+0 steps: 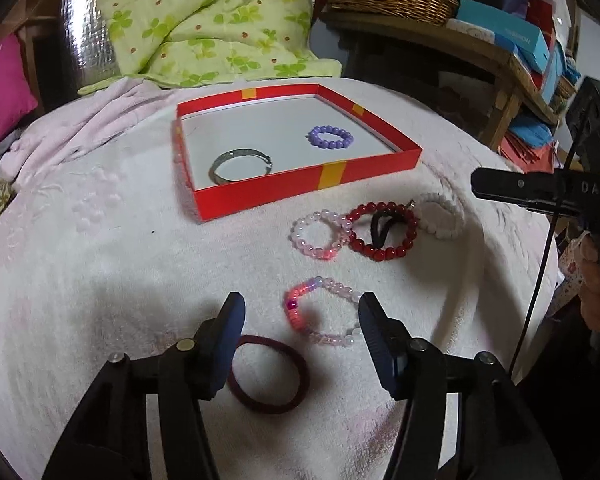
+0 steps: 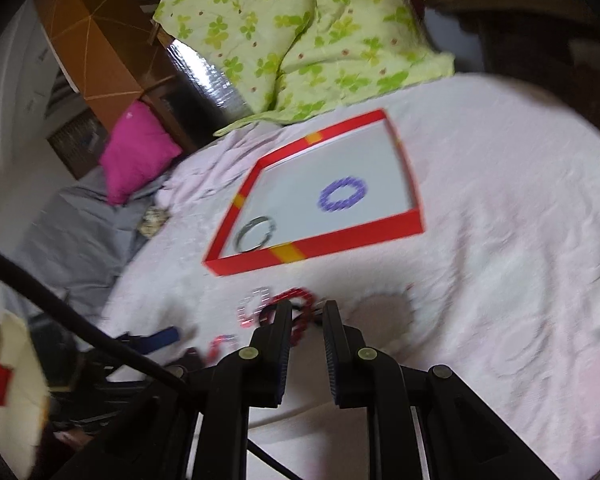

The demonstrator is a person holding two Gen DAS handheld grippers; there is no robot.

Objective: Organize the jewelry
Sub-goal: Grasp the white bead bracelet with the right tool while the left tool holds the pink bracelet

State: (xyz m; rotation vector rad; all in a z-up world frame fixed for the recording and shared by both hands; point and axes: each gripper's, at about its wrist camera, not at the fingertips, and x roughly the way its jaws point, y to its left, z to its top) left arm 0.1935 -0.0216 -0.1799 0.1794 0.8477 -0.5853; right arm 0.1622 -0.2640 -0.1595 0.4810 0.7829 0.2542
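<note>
Spreading wide at the bottom of the left view, my left gripper (image 1: 302, 316) hangs low over the white blanket (image 1: 100, 272), its fingers parted around a pink-and-clear bead bracelet (image 1: 320, 312) without touching it; a maroon hair tie (image 1: 268, 376) lies just below.

My right gripper (image 2: 307, 312) has its fingers nearly together with a narrow gap and nothing between them, tilted over the dark red bead bracelet (image 2: 300, 308).

Only the left view shows the right tool from the side, at the right edge, and sharply the pale pink bracelet (image 1: 320, 236), red one (image 1: 382, 232) and white one (image 1: 440, 216) in a touching row. The red box (image 1: 260, 196) above them holds a silver bangle (image 1: 240, 166) and a purple bracelet (image 1: 331, 137). The right view is blurred, but alone shows a grey sheet (image 2: 72, 232) at left.
</note>
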